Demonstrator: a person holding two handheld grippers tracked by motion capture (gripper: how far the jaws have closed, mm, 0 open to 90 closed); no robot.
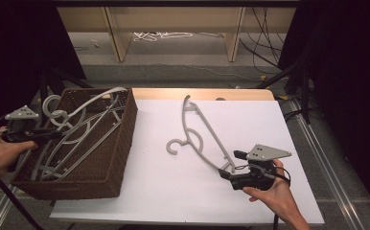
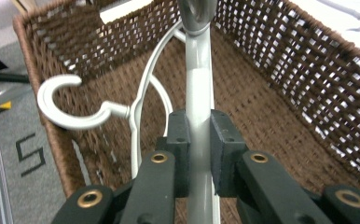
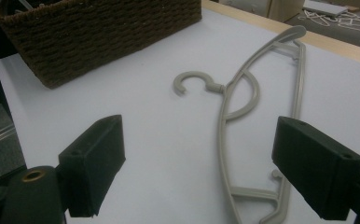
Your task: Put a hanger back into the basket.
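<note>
Hangers [image 1: 73, 129] in basket [image 1: 125, 129], left of hanger [image 1: 207, 139]

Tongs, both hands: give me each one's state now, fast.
Left tongs: closed on a grey hanger over the wicker basket.
Right tongs: open, holding nothing, aimed at the beige hanger on the table.

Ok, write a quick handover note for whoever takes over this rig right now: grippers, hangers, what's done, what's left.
Left gripper: fingers shut on the bar of a grey hanger, holding it inside the wicker basket.
Right gripper: open, holding nothing, low over the white table, aimed at the beige hanger.
White hanger: in the basket already, beside the gripped one.
Beige hanger: flat on the table, right of the basket, untouched.
Done: white hanger is in.
Left: release the grey hanger, then probably pick up the beige hanger and put it in too.
</note>
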